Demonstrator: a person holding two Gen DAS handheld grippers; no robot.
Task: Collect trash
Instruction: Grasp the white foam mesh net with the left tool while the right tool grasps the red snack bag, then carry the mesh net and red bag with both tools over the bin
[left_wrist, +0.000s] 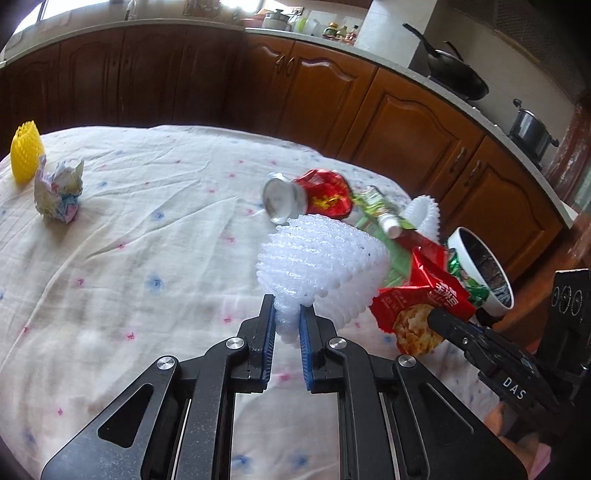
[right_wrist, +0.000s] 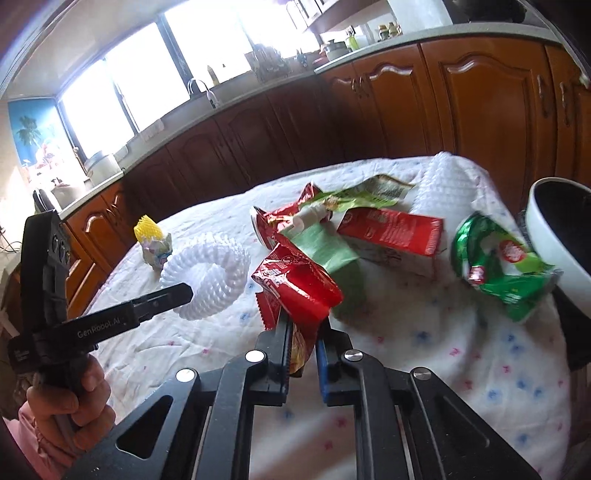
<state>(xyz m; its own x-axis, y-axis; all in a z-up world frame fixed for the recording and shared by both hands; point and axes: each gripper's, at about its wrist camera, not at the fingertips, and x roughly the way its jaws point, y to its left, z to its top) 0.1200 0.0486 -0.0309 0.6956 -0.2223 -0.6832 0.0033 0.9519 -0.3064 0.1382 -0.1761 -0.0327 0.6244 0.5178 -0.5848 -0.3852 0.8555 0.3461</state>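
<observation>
**Both grippers loaded beside the bin**

My left gripper (left_wrist: 287, 317) pinches the white foam net (left_wrist: 317, 262) by its soft, springy edge; my right gripper (right_wrist: 301, 336) clamps the crinkly red snack wrapper (right_wrist: 295, 288). Both look feather-light, near the white bin (left_wrist: 480, 269).

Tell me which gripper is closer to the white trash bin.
Right. The right gripper, shut on a red snack wrapper, sits beside the white bin. The left gripper, clamping white foam netting, is farther away.
</observation>
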